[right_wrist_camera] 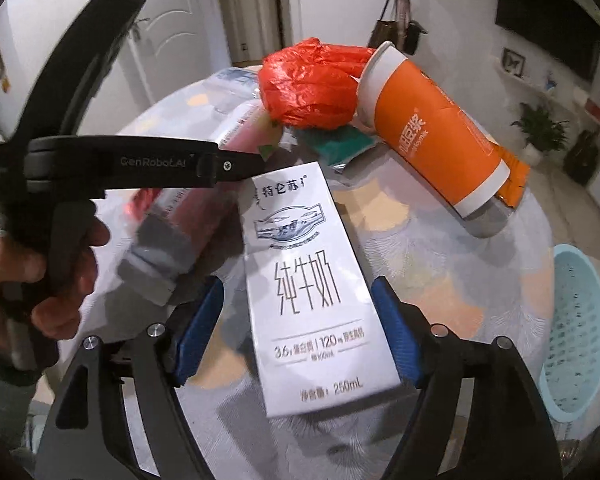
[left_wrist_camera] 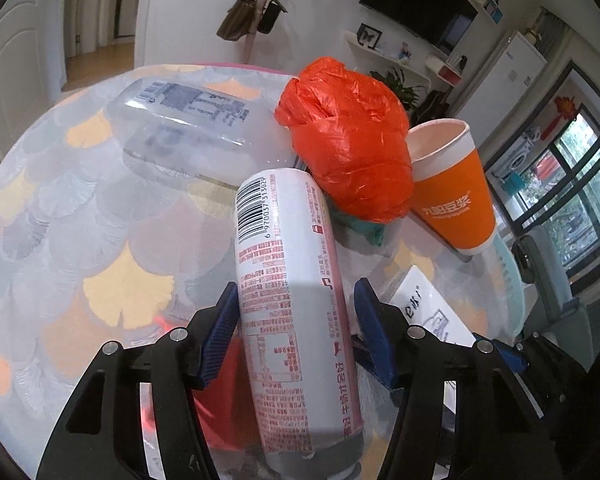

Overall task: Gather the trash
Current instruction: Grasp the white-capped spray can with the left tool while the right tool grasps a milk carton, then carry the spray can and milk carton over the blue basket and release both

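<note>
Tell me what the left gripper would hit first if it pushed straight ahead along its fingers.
Past the can already between its fingers, the left gripper would likely meet the red plastic bag first; depth is uncertain.

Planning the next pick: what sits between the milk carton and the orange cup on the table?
In the right wrist view, a green wrapper lies between the milk carton and the orange cup, partly under the red bag.

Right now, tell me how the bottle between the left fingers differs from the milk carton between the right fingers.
The bottle is round, printed with small red text and a barcode; the milk carton is flat-sided, with large dark characters. The bottle's left side touches a pad; gaps flank the carton. Both are white, lying on the table.
</note>
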The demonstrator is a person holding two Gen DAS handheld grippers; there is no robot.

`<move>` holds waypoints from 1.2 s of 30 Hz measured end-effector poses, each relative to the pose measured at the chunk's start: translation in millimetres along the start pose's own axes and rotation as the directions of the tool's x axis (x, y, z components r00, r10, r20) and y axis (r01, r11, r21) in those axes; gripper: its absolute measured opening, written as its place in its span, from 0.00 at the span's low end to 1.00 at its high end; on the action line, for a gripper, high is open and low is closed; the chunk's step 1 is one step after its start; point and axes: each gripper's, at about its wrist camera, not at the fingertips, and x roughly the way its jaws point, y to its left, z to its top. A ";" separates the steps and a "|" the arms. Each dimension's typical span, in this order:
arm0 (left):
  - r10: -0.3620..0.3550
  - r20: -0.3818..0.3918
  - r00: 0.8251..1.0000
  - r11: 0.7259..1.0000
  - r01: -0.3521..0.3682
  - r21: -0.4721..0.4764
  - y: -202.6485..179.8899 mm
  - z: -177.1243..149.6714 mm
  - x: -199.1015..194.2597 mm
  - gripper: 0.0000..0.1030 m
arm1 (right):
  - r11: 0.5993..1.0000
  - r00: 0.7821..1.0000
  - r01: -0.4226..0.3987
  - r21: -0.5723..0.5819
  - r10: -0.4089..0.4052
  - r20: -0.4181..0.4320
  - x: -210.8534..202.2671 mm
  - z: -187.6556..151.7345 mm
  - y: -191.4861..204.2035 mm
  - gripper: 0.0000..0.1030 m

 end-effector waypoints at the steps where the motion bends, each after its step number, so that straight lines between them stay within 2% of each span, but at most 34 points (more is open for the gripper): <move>1: 0.004 -0.002 1.000 1.000 -0.004 0.004 -1.3 0.0 0.4 0.54 | 1.000 1.000 0.007 0.005 -0.007 -0.004 2.9 2.0 -1.3 0.54; 4: 0.020 -0.009 1.000 0.999 -0.019 0.028 -5.6 -0.7 1.0 0.54 | 1.000 1.000 0.001 0.028 0.000 -0.005 1.3 -0.7 -2.9 0.49; 6: 0.035 -0.007 0.999 0.998 -0.034 0.048 -8.5 -3.2 -0.2 0.48 | 1.000 1.000 0.017 0.025 -0.017 0.004 -3.2 -4.7 -0.5 0.49; 8: 0.007 -0.010 1.000 0.999 -0.006 0.044 -9.2 -6.4 -3.2 0.48 | 0.999 0.999 0.018 0.032 -0.019 0.031 -14.7 -11.1 -0.4 0.49; 12: -0.082 0.057 0.995 0.996 0.079 0.050 -11.7 -18.2 -25.1 0.47 | 0.998 0.995 0.043 0.052 -0.047 0.084 -38.1 -15.2 -5.7 0.49; 15: -0.180 0.100 0.979 0.983 0.175 0.050 -16.7 -25.0 -46.8 0.46 | 0.996 0.990 0.041 0.084 -0.052 0.130 -60.9 -21.3 -14.8 0.49; 17: -0.243 0.134 0.961 0.970 0.236 0.067 -24.5 -27.2 -63.0 0.46 | 0.994 0.985 0.040 0.105 -0.057 0.162 -75.0 -22.1 -20.5 0.49; 21: -0.298 0.173 0.939 0.953 0.282 0.113 -45.7 -30.0 -83.2 0.46 | 0.990 0.975 0.041 0.137 -0.069 0.212 -100.6 -25.1 -32.0 0.49; 28: -0.352 0.176 0.920 0.930 0.321 0.179 -87.3 -27.4 -86.4 0.46 | 0.977 0.944 0.065 0.202 -0.126 0.305 -140.3 -26.5 -52.4 0.49; 33: -0.383 0.148 0.912 0.911 0.346 0.226 -119.8 -16.2 -75.3 0.46 | 0.951 0.910 0.125 0.284 -0.224 0.348 -163.2 -29.9 -85.6 0.49; 36: -0.405 0.129 0.905 0.893 0.361 0.271 -149.5 -6.9 -65.3 0.46 | 0.918 0.885 0.184 0.352 -0.311 0.348 -173.8 -35.3 -115.7 0.49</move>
